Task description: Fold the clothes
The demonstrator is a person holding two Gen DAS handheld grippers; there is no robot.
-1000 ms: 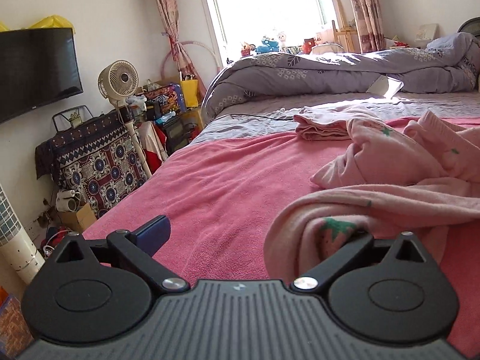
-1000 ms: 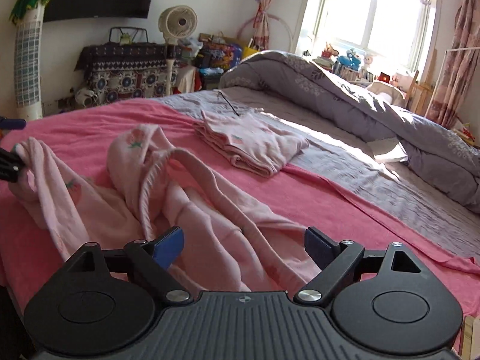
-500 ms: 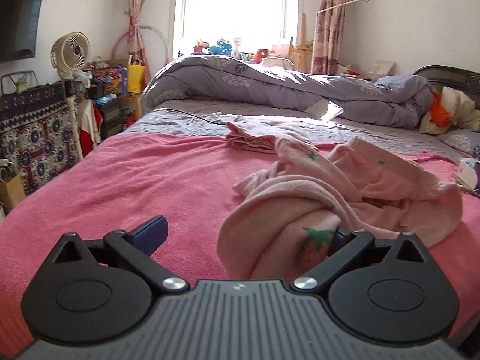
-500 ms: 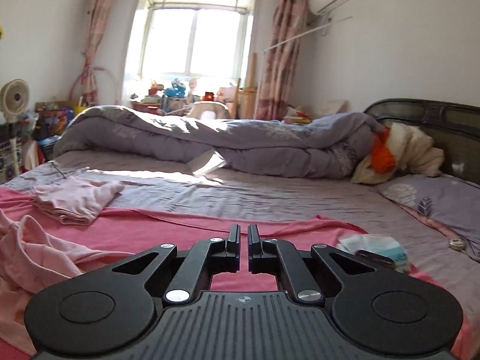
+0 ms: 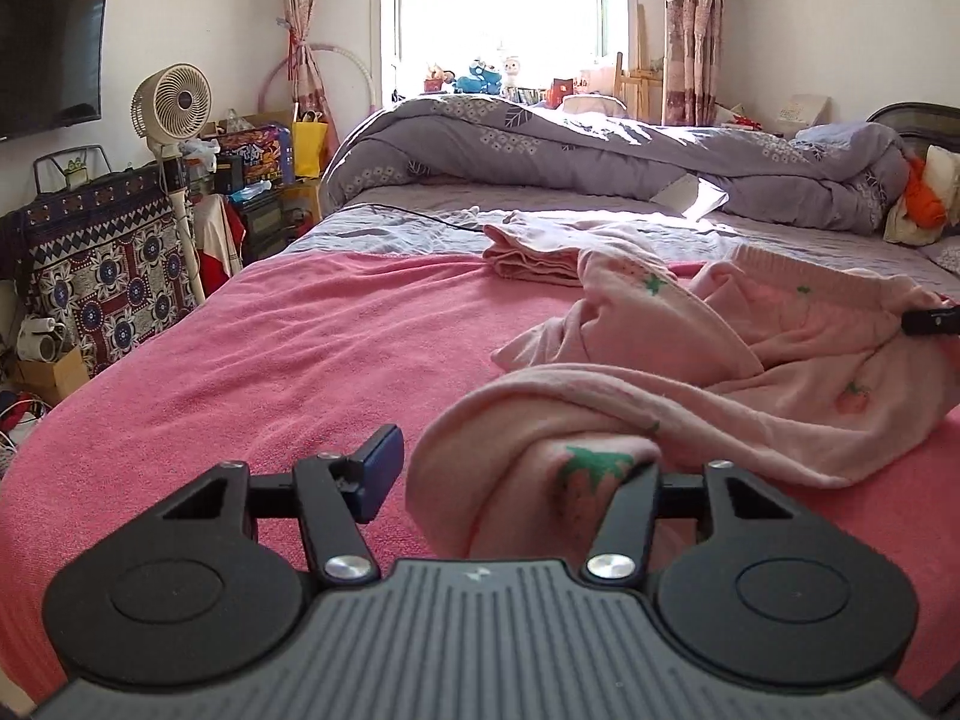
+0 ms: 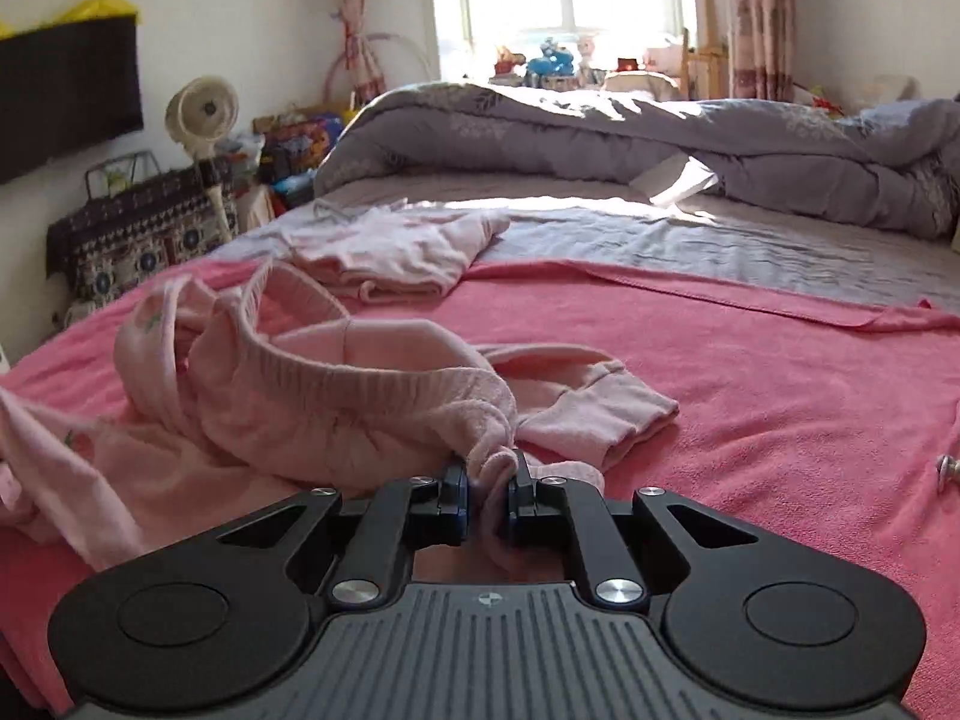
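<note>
A crumpled pale pink strawberry-print garment (image 5: 780,354) lies on the pink blanket (image 5: 300,348). My left gripper (image 5: 504,474) is open, jaws wide apart. A fold of the garment drapes over its right finger (image 5: 630,480); the left blue pad (image 5: 378,468) is bare. My right gripper (image 6: 486,483) is shut on the garment's ribbed waistband (image 6: 384,384), with bunched cloth between the pads. In the left wrist view the right gripper's tip (image 5: 930,321) shows at the garment's far right end. A folded pink garment (image 5: 534,252) (image 6: 390,252) lies further back.
A rolled grey duvet (image 5: 600,150) runs across the bed's far side. Left of the bed stand a fan (image 5: 172,99), a patterned cloth-covered stand (image 5: 102,258) and clutter below a wall TV (image 5: 42,54). A small metal object (image 6: 948,468) lies on the blanket at right.
The right gripper, open a second ago and then shut on nothing facing the headboard, has swung back and now grips the waistband. The left view has panned a little; cloth still drapes its right finger.
</note>
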